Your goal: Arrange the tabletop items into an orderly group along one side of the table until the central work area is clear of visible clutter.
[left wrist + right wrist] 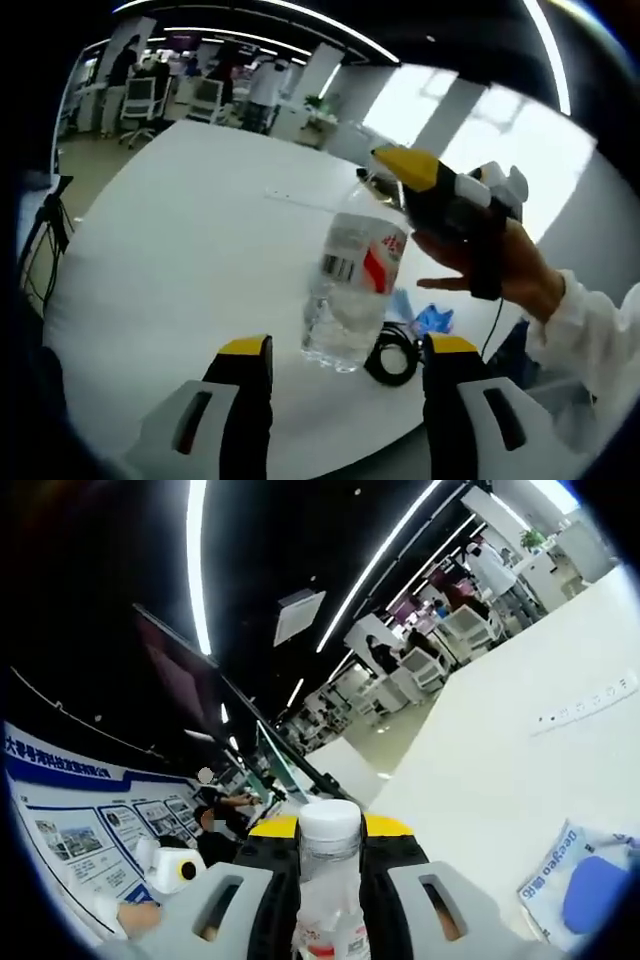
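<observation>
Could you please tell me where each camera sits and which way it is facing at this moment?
Left gripper view: rides the open left gripper, looking across the white table at the water bottle, the right gripper and a hand.
Right gripper view: rides the right gripper, tilted up toward the ceiling lights, jaws around the bottle's neck.
Shared: bottle, table.
</observation>
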The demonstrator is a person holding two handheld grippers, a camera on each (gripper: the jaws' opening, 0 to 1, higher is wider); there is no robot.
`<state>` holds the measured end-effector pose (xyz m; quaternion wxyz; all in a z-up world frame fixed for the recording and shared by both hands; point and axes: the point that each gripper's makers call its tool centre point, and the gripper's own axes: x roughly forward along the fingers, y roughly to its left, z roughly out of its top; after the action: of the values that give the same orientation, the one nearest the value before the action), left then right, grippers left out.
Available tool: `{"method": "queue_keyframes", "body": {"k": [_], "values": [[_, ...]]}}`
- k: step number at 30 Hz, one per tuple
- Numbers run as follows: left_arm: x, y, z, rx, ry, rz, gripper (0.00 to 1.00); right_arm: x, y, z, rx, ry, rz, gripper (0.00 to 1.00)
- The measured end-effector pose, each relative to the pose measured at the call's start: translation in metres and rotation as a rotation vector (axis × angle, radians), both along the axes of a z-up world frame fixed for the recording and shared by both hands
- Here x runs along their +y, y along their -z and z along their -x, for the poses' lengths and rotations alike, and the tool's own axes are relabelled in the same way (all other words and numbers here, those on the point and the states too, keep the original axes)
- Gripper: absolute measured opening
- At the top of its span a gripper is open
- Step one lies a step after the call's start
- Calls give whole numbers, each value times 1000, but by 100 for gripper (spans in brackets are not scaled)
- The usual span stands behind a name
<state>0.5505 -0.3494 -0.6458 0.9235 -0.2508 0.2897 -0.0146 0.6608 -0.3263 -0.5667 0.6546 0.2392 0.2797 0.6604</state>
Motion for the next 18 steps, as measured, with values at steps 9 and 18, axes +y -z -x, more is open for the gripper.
{"method": "queue_keyframes", "body": {"k": [9,18], "values": [[9,18,13,30,-39,-49,57,5,13,3,-88,2,55,17],[19,17,18,-12,-95,-16,56,25,18,-2,-174,2,52,17]]}}
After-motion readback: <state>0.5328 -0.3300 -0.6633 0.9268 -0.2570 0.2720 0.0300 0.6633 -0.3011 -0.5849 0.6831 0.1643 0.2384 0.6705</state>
